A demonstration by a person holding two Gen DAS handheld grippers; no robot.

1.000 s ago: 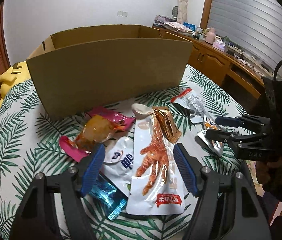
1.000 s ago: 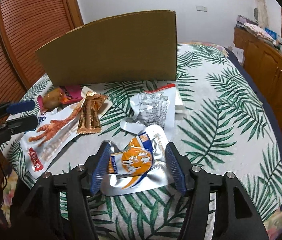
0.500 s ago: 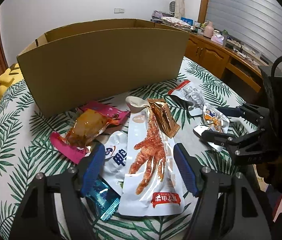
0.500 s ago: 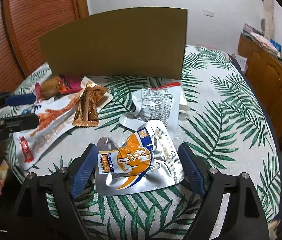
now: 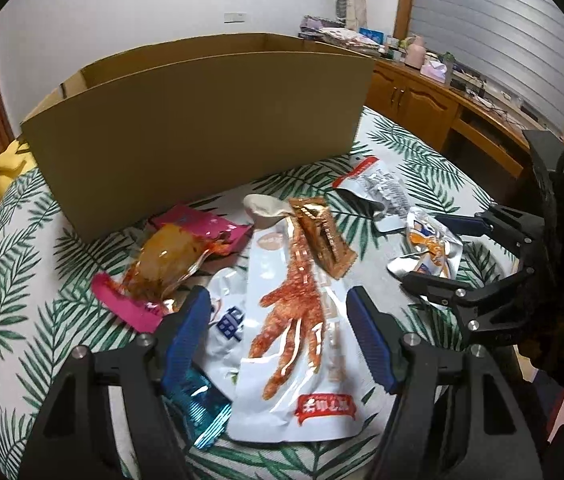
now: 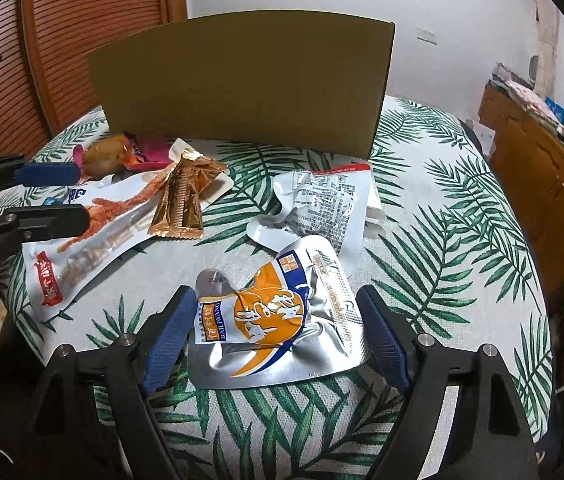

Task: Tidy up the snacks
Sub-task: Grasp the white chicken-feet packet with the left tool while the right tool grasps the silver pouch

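An open cardboard box (image 5: 202, 128) stands at the back of the round table. In front of it lie snack packets. My left gripper (image 5: 278, 296) hovers over a white chicken-foot packet (image 5: 293, 320). Its jaws are closing, with the pads clear of the packet. A pink packet (image 5: 170, 256), a gold packet (image 5: 321, 236) and a blue packet (image 5: 202, 400) lie around it. My right gripper (image 6: 274, 294) straddles a silver-and-orange packet (image 6: 274, 320) that lies on the cloth. Its jaws are closing too, and neither pad presses on the packet. A printed silver packet (image 6: 321, 204) lies just beyond.
The table wears a palm-leaf cloth (image 6: 441, 240) with bare room on its right side. A wooden cabinet (image 5: 413, 100) with clutter runs along the right wall. A yellow plush toy (image 5: 10, 164) sits at the table's left edge, and a slatted wooden door (image 6: 82, 40) stands behind.
My right gripper's jaws spread apart and let go of the silver-and-orange packet, which now lies flatter between them. The left gripper stayed over the chicken-foot packet.
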